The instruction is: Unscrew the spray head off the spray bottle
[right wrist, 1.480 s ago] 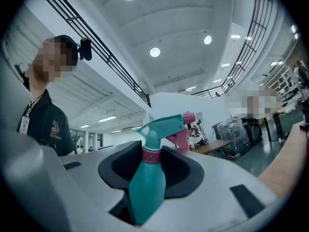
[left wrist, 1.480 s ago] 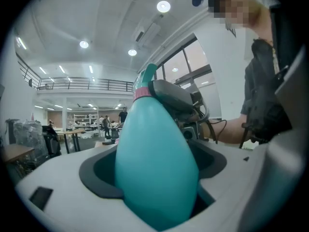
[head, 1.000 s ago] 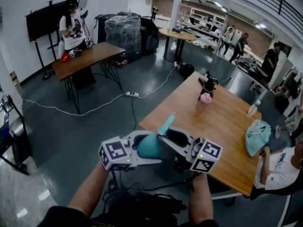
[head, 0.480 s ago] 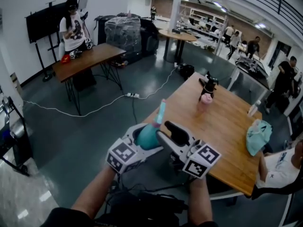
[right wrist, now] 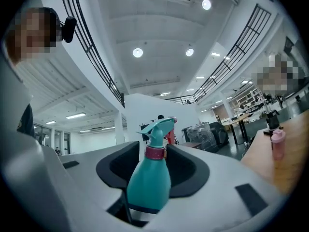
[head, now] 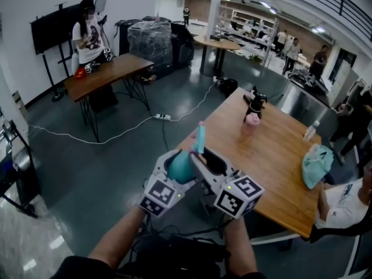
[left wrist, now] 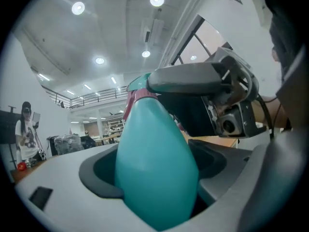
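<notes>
Reference: long wooden table (head: 279, 156), seen from its near left corner.

Nearest, just off that corner and over the grey floor: both grippers meet on a teal plastic spray bottle (head: 181, 167). It is held in the air, clear of the table.
- Left gripper (left wrist: 154, 158): dark pads (left wrist: 96, 178) clamped on the fat body of the bottle, which fills the gap between them.
- The bottle is tilted. Its teal trigger spray head (head: 199, 137) points away from the person, along the table's left edge.
- Right gripper (right wrist: 153, 153): jaws stand either side of the pink collar (left wrist: 140, 94) under the head and have just been closing in. A thin gap shows beside the collar, so there is no firm grip yet.
- The head sits on the bottle, not yet off.

On the table:
- Toward its far end: a small pink bottle with a black top (head: 252, 121).
- At its right edge: a crumpled teal cloth (head: 317, 166), with a small white bottle (head: 310, 133) just beyond it on the same edge.
- At the table's near right side: a seated person in a white shirt (head: 343, 205).

Left of the table:
- On the floor: a white power strip (head: 161, 115), with a white cable running off to the left.
- Well left of the table: a second wooden table on black legs (head: 107, 68), with a person in a white T-shirt (head: 88, 36) standing behind it.
- Beside that person: a black screen on a stand (head: 55, 23).

Beyond the table's far left: a plastic-wrapped dark stack (head: 151, 39). Past the far end are more desks and people, too small to detail.
</notes>
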`<control>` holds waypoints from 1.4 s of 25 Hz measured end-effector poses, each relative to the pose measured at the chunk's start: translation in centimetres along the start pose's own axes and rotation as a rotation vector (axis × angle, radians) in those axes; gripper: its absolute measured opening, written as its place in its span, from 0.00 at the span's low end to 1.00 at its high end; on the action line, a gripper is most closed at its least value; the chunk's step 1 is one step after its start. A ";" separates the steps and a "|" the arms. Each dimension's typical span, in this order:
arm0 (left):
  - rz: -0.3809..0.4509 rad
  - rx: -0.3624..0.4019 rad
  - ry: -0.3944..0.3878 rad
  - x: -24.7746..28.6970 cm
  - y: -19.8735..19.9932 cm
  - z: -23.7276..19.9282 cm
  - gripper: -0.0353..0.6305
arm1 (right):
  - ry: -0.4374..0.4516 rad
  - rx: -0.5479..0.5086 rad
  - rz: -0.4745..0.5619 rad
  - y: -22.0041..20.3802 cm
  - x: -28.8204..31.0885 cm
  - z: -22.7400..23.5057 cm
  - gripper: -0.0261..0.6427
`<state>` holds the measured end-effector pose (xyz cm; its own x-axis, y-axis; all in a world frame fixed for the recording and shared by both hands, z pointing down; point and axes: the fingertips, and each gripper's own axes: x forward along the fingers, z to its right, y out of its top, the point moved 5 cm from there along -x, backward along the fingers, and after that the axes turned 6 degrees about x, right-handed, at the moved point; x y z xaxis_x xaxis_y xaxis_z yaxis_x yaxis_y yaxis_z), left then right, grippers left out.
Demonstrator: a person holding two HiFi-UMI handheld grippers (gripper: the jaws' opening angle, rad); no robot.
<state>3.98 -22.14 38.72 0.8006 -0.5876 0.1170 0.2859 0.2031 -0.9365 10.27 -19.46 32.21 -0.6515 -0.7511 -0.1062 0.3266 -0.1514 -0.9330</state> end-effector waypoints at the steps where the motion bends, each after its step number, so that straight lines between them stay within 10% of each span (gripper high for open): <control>1: -0.008 0.013 0.010 0.0 -0.1 0.1 0.70 | -0.005 0.002 0.001 -0.1 0.0 0.0 0.27; 8: -0.007 0.024 -0.035 -0.3 -0.3 0.7 0.70 | 0.008 0.006 -0.008 -0.3 -0.6 0.1 0.23; 25: 0.129 -0.086 -0.449 -3.0 1.5 2.9 0.70 | 0.438 0.028 -0.065 0.1 -2.5 -1.2 0.23; 35: 0.097 -0.086 -0.288 -2.2 0.4 1.4 0.70 | 0.316 -0.023 0.016 -0.1 -1.9 -1.3 0.31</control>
<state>3.11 -19.64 38.57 0.9419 -0.3199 0.1028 0.1647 0.1729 -0.9711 10.56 -17.19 32.09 -0.8282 -0.5157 -0.2195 0.3255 -0.1237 -0.9374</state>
